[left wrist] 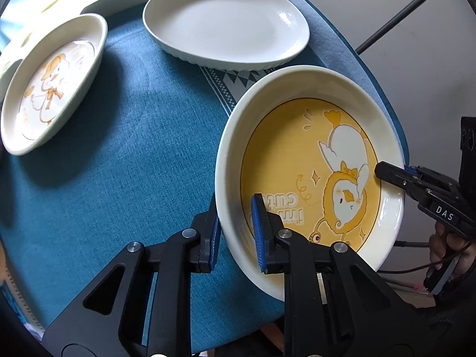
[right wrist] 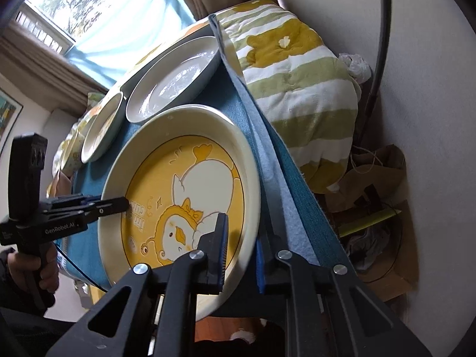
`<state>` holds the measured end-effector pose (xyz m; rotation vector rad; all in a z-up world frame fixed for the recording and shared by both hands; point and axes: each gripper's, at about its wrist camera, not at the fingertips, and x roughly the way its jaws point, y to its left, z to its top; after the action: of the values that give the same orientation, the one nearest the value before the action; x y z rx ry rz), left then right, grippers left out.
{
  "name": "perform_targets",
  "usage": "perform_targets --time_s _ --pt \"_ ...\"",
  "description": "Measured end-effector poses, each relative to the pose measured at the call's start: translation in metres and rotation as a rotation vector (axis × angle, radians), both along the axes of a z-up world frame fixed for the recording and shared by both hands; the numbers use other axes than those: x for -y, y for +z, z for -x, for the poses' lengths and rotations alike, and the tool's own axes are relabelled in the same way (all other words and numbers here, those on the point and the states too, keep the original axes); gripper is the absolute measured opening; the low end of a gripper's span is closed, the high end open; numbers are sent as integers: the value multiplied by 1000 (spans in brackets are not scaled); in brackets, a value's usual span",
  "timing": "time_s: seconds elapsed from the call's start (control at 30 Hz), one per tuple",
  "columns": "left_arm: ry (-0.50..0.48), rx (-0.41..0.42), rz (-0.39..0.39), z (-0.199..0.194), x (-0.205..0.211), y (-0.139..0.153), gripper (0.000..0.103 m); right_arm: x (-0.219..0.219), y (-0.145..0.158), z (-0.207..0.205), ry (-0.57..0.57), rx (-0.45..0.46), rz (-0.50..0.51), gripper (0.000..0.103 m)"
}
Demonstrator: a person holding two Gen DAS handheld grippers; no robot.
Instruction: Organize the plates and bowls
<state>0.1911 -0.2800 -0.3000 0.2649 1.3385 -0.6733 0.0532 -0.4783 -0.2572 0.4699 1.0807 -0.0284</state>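
Blue tablecloth (left wrist: 119, 163) bears two other plates beyond the yellow duck plate (left wrist: 312, 178), its rim clamped by both claws.

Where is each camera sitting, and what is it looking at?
Left wrist: sits on the left claw, looking down at the yellow duck plate it pinches by the rim; across the plate, the right claw and a hand show.
Right wrist: sits on the right claw, clamped on the opposite rim, facing the window; the left claw shows.
Both see the duck plate and white plate.
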Motion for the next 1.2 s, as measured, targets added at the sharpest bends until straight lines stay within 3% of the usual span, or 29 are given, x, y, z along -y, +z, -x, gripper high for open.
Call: perform_targets --time_s 0.33,0.6,0.9,1.2 --pt "5 70 23 13 -5 25 16 -8 10 -2 65 34 80 15" --pt "100 107 82 17 -49 58 16 -32 34 -15 158 72 133 15" --pt "250 152 90 12 -149 93 16 -98 56 -55 307 97 101 15" --pt "357 119 54 -4 -262 66 16 -194 29 -94 408 60 60 15"
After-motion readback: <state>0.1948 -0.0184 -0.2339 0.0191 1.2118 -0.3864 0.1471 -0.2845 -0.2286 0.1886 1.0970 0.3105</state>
